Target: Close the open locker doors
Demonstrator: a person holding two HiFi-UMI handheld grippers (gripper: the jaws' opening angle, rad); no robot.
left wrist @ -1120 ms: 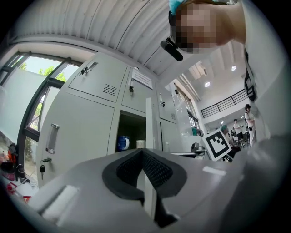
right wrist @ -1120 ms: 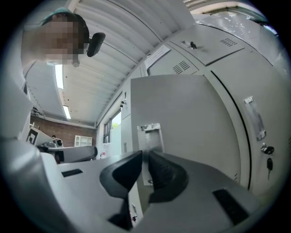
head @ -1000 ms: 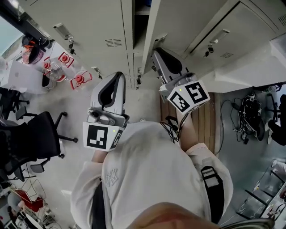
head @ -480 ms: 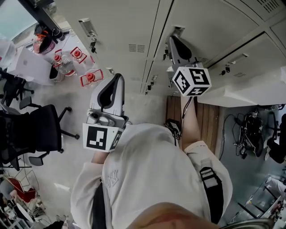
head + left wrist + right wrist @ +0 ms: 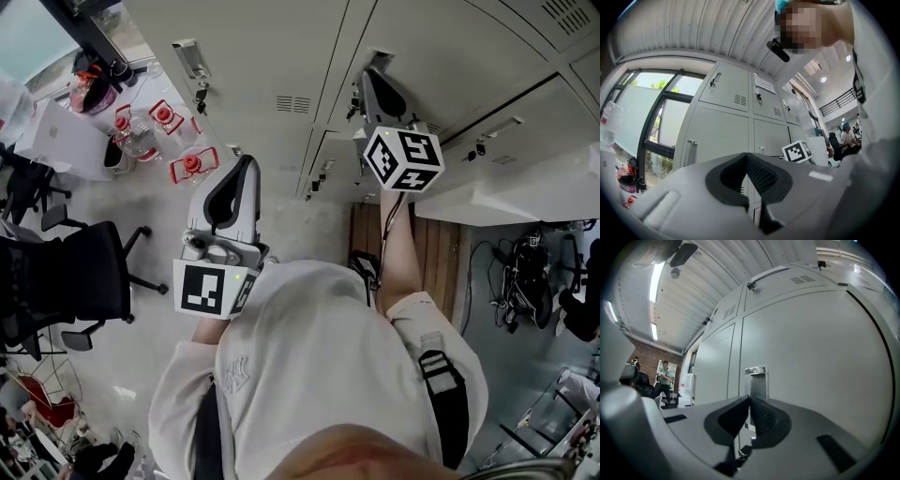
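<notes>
Grey locker doors (image 5: 272, 56) fill the top of the head view, and no dark gap shows between them. My right gripper (image 5: 373, 75) is shut, and its tips rest against a door (image 5: 450, 47) just below that door's metal handle (image 5: 380, 58). In the right gripper view the shut jaws (image 5: 749, 400) sit right in front of that handle (image 5: 756, 376). My left gripper (image 5: 246, 161) is shut and empty, held back from the lockers. In the left gripper view its tips (image 5: 747, 157) point at closed doors (image 5: 717, 136).
Water bottles with red caps (image 5: 192, 164) stand on the floor at the left by the lockers. An office chair (image 5: 66, 281) is at far left. A wooden pallet (image 5: 433, 253), a white ledge (image 5: 506, 192) and cables (image 5: 525, 262) lie to the right.
A locker door that stood ajar with a dark gap has swung shut as my right gripper pushed forward against it. The left gripper has stayed in place.
</notes>
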